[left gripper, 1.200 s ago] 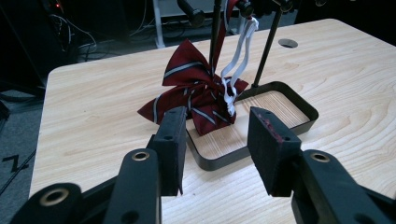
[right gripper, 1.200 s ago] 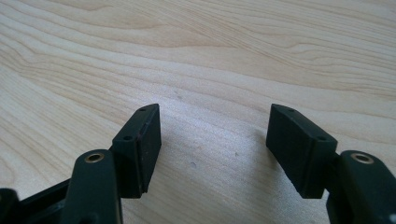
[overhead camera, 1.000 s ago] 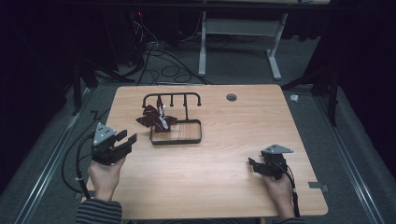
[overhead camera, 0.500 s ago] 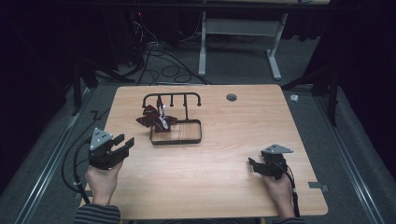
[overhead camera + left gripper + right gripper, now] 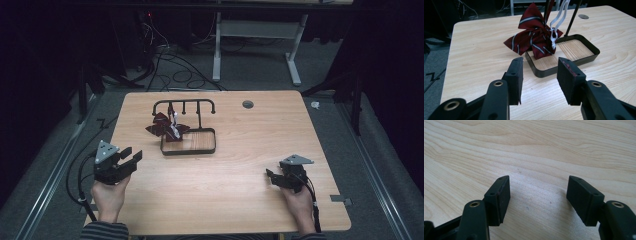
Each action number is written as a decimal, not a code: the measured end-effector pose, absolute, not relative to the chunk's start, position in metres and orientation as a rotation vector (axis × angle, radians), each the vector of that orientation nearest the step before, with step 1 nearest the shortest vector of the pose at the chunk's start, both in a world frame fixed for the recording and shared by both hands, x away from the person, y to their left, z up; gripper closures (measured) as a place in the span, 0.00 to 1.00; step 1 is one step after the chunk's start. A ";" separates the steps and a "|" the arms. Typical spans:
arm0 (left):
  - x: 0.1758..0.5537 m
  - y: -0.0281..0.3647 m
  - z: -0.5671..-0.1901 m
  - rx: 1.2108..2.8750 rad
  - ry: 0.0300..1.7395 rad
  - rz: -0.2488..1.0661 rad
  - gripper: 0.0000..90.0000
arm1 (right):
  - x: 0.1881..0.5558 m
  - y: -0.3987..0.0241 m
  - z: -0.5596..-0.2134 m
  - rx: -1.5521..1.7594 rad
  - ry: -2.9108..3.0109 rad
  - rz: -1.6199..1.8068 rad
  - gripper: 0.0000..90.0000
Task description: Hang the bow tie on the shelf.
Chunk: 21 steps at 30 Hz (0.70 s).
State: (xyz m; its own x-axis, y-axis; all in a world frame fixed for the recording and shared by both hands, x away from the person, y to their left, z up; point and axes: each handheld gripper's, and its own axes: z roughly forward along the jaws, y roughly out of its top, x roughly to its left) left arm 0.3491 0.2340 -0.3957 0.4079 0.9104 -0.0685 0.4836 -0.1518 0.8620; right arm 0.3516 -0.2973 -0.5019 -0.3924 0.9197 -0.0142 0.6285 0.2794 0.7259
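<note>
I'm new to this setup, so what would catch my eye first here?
A dark red bow tie with pale stripes hangs by a white strap from a black metal hook rack with a wood-floored tray, left of centre on the light wooden table. The left hand-held gripper faces it with jaws open and empty.

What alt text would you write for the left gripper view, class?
A red striped bow tie hangs from a black rack over its tray on a wooden table. The left gripper points at it, jaws open and empty.
</note>
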 end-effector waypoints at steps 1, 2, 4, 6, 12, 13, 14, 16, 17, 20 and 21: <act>0.349 0.235 -0.396 1.789 1.207 0.610 0.63 | 0.352 -0.297 -0.502 1.392 2.120 0.900 0.41; 0.349 0.235 -0.396 1.789 1.207 0.610 0.63 | 0.352 -0.297 -0.502 1.392 2.120 0.900 0.41; 0.349 0.236 -0.398 1.791 1.216 0.610 0.63 | 0.352 -0.297 -0.502 1.392 2.120 0.900 0.41; 0.348 0.236 -0.399 1.792 1.218 0.605 0.63 | 0.352 -0.297 -0.502 1.392 2.120 0.900 0.41; 0.348 0.238 -0.404 1.795 1.230 0.594 0.63 | 0.352 -0.297 -0.502 1.389 2.121 0.900 0.41; 0.348 0.239 -0.405 1.799 1.231 0.590 0.62 | 0.351 -0.297 -0.502 1.393 2.121 0.900 0.41; 0.348 0.239 -0.406 1.804 1.233 0.583 0.62 | 0.352 -0.297 -0.502 1.391 2.121 0.901 0.41; 0.348 0.239 -0.408 1.811 1.235 0.577 0.62 | 0.352 -0.297 -0.502 1.390 2.121 0.901 0.41; 0.347 0.239 -0.408 1.813 1.236 0.576 0.62 | 0.352 -0.297 -0.502 1.392 2.120 0.902 0.41; 0.347 0.240 -0.409 1.814 1.238 0.573 0.61 | 0.352 -0.297 -0.502 1.392 2.120 0.902 0.41; 0.346 0.240 -0.410 1.811 1.241 0.570 0.61 | 0.352 -0.297 -0.502 1.392 2.120 0.901 0.41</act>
State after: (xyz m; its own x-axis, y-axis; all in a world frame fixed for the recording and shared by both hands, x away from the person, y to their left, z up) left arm 0.3461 0.2399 -0.4097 0.4048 0.9100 -0.0902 0.5250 -0.1505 0.8377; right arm 0.3517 -0.2974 -0.5018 -0.3923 0.9197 -0.0133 0.6286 0.2786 0.7262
